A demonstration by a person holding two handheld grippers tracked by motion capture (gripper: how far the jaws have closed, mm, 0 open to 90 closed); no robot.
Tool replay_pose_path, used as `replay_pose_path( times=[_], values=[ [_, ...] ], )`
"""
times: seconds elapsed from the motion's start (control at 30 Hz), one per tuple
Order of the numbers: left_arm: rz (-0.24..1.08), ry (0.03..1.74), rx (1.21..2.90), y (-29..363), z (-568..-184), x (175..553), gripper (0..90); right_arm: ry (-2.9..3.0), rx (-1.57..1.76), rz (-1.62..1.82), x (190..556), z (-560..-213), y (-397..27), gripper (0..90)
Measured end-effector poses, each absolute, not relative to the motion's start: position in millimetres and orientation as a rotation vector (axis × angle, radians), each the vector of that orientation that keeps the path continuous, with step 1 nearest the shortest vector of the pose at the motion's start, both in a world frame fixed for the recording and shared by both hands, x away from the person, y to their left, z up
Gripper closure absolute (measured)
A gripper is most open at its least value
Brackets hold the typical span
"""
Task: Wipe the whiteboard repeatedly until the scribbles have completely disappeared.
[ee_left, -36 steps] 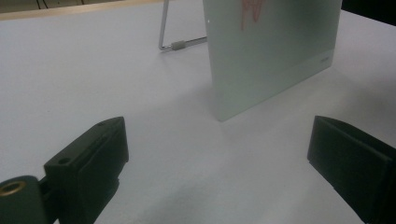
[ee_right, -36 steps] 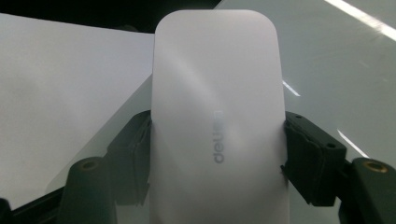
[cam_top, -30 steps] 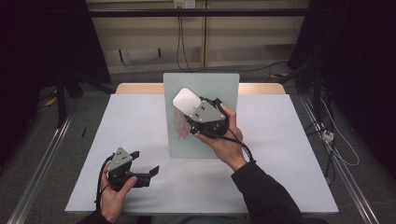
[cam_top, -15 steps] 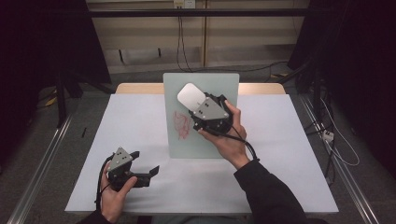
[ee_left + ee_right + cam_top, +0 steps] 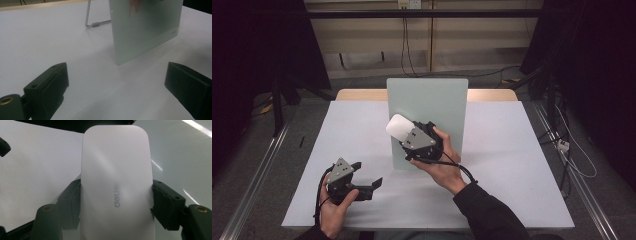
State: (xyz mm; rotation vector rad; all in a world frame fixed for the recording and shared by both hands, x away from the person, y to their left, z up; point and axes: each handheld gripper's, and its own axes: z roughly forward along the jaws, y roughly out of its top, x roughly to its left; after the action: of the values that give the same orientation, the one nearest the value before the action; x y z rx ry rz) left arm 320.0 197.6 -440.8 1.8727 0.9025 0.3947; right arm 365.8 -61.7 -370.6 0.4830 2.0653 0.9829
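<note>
In the high view, the white eraser (image 5: 397, 127) and the right gripper (image 5: 404, 137) cover the middle of the glass board (image 5: 428, 100), so the red marks (image 5: 135, 5) cannot be seen there. In the left gripper view, the top edge cuts off the board and most of the red scribble, and what it says is too hard to tell. The metal stand (image 5: 93, 24) behind the board is partly hidden. In the right gripper view, the eraser's bottom is cut off, and its small grey word is blurry.

Right tool (image 5: 398, 131) with white eraser (image 5: 398, 128) lower on glass board (image 5: 447, 105), red scribble now covered
</note>
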Motion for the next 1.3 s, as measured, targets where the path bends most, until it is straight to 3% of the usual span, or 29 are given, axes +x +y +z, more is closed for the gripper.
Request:
replay_pose_path(
  times=[0.27, 0.73, 1.3],
  values=[
    [0.394, 0.901, 1.874, 198, -441, 320, 5.2, 2.111, 0.47, 0.973, 362, -381, -61, 31.8],
    [0.395, 0.899, 1.873, 198, -441, 320, 5.2, 2.018, 0.513, 0.974, 372, -350, -77, 31.8],
    [0.395, 0.897, 1.878, 197, -441, 320, 5.1, 2.142, 0.474, 0.943, 357, -390, -63, 31.8]
  ],
)
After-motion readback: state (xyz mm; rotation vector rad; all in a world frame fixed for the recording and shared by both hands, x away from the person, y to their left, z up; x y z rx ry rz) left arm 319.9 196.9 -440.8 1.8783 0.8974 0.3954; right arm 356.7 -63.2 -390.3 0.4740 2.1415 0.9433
